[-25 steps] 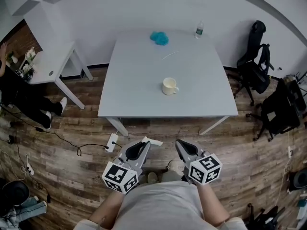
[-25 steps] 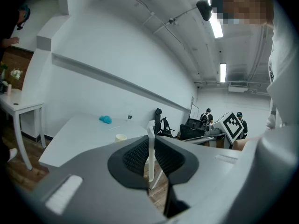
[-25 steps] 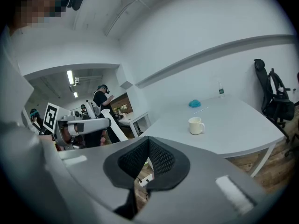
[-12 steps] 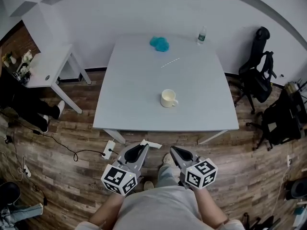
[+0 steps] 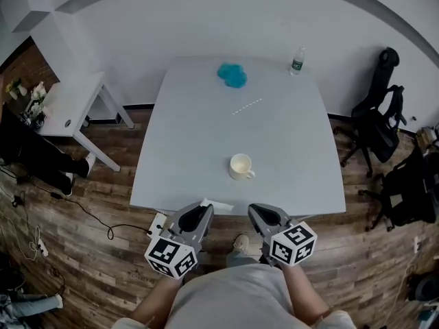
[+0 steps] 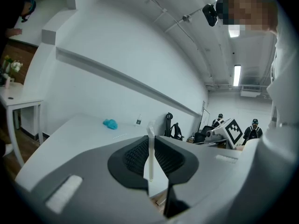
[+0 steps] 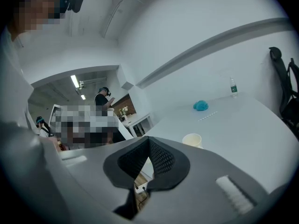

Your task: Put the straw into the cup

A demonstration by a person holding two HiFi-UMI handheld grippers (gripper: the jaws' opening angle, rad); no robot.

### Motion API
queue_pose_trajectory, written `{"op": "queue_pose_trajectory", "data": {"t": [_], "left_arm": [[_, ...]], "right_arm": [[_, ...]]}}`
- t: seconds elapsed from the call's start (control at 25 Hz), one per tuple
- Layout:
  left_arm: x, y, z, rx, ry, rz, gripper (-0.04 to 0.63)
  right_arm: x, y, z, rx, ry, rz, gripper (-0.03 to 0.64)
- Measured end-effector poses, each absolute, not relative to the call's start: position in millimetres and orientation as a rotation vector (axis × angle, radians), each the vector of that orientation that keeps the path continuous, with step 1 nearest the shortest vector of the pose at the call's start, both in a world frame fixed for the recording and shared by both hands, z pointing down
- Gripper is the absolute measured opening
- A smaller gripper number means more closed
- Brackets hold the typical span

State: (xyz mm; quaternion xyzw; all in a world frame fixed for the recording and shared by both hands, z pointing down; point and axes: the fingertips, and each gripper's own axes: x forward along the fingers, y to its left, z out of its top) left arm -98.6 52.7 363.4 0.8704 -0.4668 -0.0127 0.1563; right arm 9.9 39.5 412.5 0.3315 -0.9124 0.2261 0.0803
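Observation:
A cream cup (image 5: 241, 166) with a handle stands near the front edge of the grey table (image 5: 192, 136); the right gripper view has the cup (image 7: 192, 139) just beyond the jaws. My left gripper (image 5: 204, 208) is shut on a white straw (image 5: 217, 205), which stands upright between the pads in the left gripper view as the straw (image 6: 150, 149). My right gripper (image 5: 258, 211) is shut with nothing in it. Both grippers hover at the table's front edge, short of the cup. A second straw (image 5: 247, 106) lies farther back on the table.
A blue cloth (image 5: 232, 75) and a water bottle (image 5: 296, 59) sit at the table's far edge. A small white side table (image 5: 68, 101) stands to the left, with a seated person (image 5: 27, 149) beside it. Black office chairs (image 5: 376, 125) stand to the right.
The table and cup have drawn closer in the head view as both grippers moved forward from over the floor to the table's front edge. The straw stays gripped.

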Motion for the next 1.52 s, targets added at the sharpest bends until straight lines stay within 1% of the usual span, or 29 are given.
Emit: {"op": "queue_pose_trajectory", "data": {"t": [0.24, 0.52, 1.04, 1.52], "left_arm": [[-89, 8, 358, 2.468, -1.382, -0.055, 0.058], [-88, -23, 350, 2.437, -1.428, -0.059, 0.058], [-90, -43, 350, 2.487, -1.304, -0.011, 0.058], [-87, -71, 353, 2.493, -1.261, -0.02, 0.058]], "right_arm": [[27, -9, 405, 0.973, -2.744, 0.671, 0.006], [45, -41, 404, 0.966, -2.742, 0.704, 0.006], [41, -45, 404, 1.079, -2.704, 0.75, 0.006], [44, -73, 405, 1.112, -2.689, 0.746, 0.006]]}}
